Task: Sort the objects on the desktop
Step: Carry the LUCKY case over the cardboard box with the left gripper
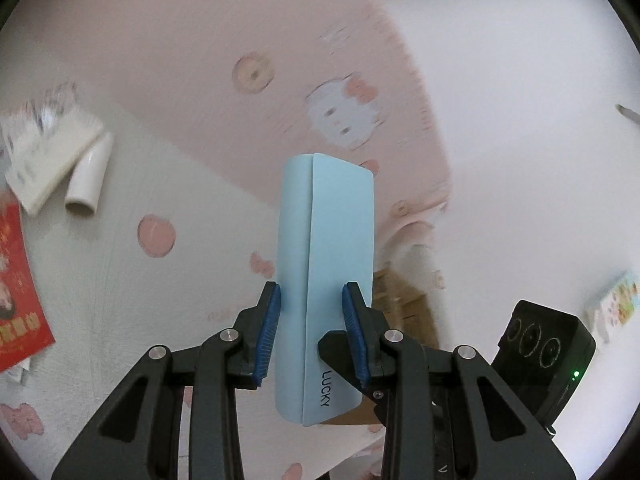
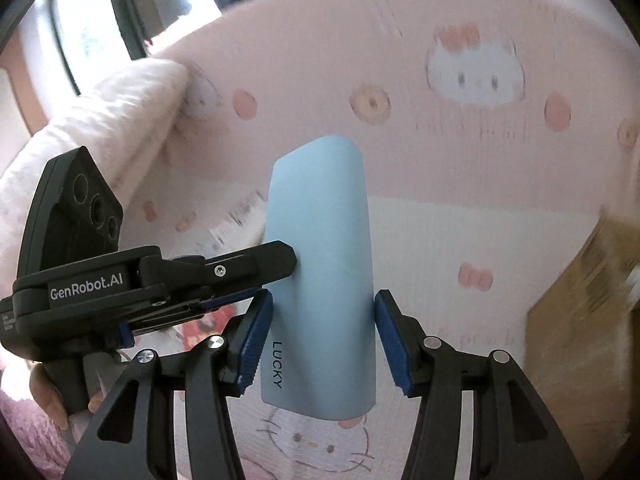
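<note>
A light blue case (image 1: 326,280) printed LUCKY is held up in the air over a pink cat-print tablecloth (image 1: 240,40). My left gripper (image 1: 312,320) is shut on it, both blue pads pressing its narrow sides. In the right wrist view the same case (image 2: 320,280) stands between the blue pads of my right gripper (image 2: 320,336), which is shut on its wider sides. My left gripper (image 2: 276,276) reaches in from the left there and clamps the case lower down. The right gripper's black body (image 1: 544,352) shows at lower right in the left wrist view.
A white booklet (image 1: 48,152), a white tube (image 1: 90,176) and a red card (image 1: 16,280) lie at the left. A cardboard box (image 2: 584,304) sits at the right edge of the cloth. A fluffy pale cushion (image 2: 120,120) lies at the left. A person's hand (image 2: 48,396) holds the left gripper.
</note>
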{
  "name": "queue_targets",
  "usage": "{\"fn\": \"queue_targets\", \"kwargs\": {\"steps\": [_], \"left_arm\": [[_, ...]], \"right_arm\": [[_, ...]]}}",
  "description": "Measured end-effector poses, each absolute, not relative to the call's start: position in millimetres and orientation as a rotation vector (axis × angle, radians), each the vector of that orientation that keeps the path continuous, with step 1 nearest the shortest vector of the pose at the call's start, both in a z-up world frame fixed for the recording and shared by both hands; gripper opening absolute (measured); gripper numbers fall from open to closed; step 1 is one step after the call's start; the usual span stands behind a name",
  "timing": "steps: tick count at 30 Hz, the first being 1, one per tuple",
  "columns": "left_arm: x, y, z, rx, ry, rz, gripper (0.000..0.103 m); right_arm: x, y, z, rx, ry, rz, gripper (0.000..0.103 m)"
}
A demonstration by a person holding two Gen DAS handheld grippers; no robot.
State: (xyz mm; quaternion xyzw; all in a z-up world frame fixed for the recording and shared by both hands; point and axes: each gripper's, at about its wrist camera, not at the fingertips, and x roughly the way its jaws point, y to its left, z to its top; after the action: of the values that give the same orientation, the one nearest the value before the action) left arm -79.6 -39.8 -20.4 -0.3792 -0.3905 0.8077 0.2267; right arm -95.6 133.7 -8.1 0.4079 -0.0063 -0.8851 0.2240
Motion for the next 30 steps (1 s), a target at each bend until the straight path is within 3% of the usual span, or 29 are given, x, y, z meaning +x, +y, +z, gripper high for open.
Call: {"fn": "queue_targets", "kwargs": {"steps": [8, 19, 26, 30], "left_arm": [[-58, -32, 24, -0.944, -0.967, 2.289, 0.035], [-74, 32, 14, -1.023, -0.877, 2.182, 0.035], [-98, 88, 1, -1.08, -0.816, 2.14, 0.035], [-111, 126, -2, -1.114, -0.782, 2.069, 0.035]], "right_arm": [[-58, 129, 41, 0.979, 0.053, -2.492, 0.05], [-46, 188, 40, 1.024, 0.042, -2.55, 0.05], [-60, 249, 28, 1.067, -0.114, -2.548, 0.051], [-70, 286, 30, 1.121, -0.104, -2.554, 0.05]]}}
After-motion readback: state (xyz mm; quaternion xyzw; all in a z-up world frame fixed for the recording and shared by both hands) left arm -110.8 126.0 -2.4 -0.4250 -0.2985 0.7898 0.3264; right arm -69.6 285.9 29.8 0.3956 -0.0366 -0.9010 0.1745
